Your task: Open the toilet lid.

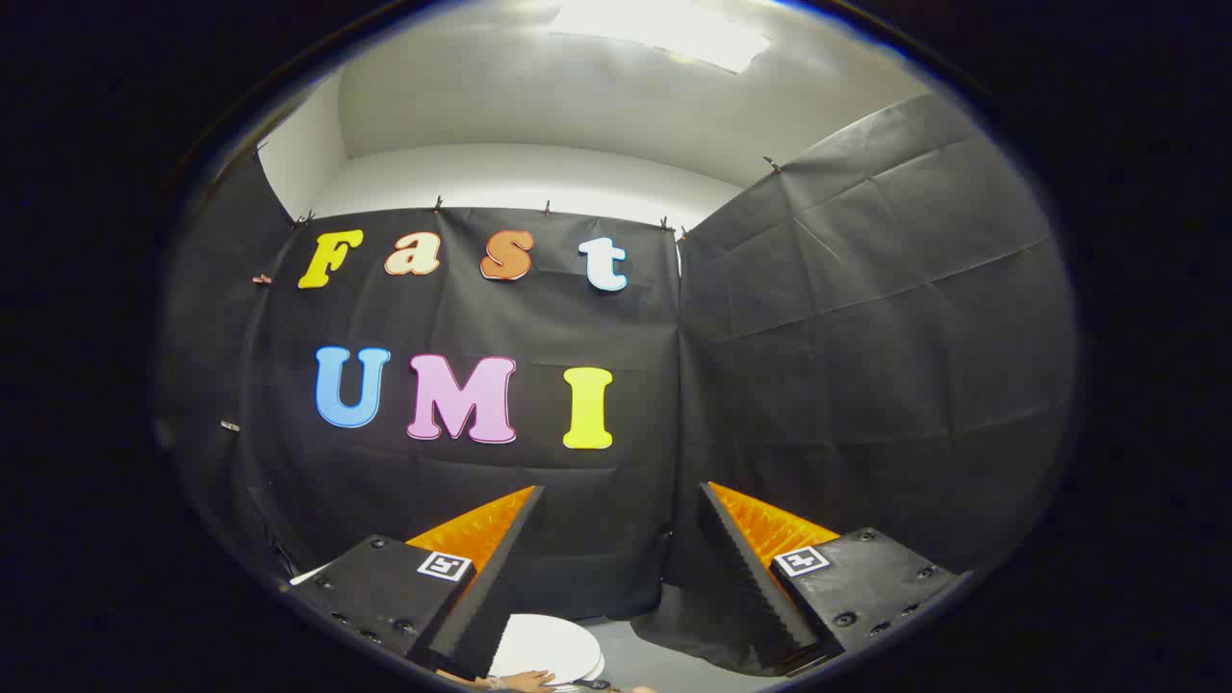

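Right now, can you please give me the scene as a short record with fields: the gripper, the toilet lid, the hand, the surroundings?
gripper: jaws wide open, holding nothing, pointed at the black cloth wall
toilet lid: white, round, low between the jaws and below them; not touched by either jaw
hand: a person's fingers rest at the lid's near edge
floor: grey, right of the lid
task state: lid not gripped yet

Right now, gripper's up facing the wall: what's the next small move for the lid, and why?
Probably tilt the gripper down toward the white toilet lid. Its fingers stand wide apart with nothing between them and aim at the black cloth wall, while the lid lies low, below and between the fingers. A hand rests at the lid's near edge, so go slowly.
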Demonstrator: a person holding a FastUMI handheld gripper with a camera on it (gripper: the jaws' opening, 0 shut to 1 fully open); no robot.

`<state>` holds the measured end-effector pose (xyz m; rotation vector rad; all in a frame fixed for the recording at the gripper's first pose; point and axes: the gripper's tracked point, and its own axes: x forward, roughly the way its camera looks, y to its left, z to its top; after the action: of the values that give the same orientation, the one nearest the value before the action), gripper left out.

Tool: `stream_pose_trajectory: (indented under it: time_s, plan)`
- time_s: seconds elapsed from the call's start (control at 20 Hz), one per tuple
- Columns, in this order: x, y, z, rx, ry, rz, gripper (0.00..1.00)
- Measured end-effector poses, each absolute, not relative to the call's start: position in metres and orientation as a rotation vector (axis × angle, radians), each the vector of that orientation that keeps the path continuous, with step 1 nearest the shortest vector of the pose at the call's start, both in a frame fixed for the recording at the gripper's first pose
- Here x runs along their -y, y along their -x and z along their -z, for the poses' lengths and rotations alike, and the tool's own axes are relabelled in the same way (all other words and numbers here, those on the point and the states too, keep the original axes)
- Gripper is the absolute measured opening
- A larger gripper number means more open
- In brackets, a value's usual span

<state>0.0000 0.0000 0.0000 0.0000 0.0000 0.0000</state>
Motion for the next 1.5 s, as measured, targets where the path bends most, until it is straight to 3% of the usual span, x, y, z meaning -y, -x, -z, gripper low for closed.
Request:
stream_pose_trajectory:
  time_s: [0.4, 0.6, 1.1, 1.5]
  plan:
    - [-0.128, -0.033, 0.027, -0.038, -0.033, -0.271, 0.98]
    - [-0.195, -0.017, 0.046, -0.095, -0.068, -0.371, 0.99]
    - [-0.231, 0.021, 0.018, -0.041, -0.05, -0.431, 0.98]
    - [-0.204, 0.005, 0.027, -0.081, -0.07, -0.349, 0.98]
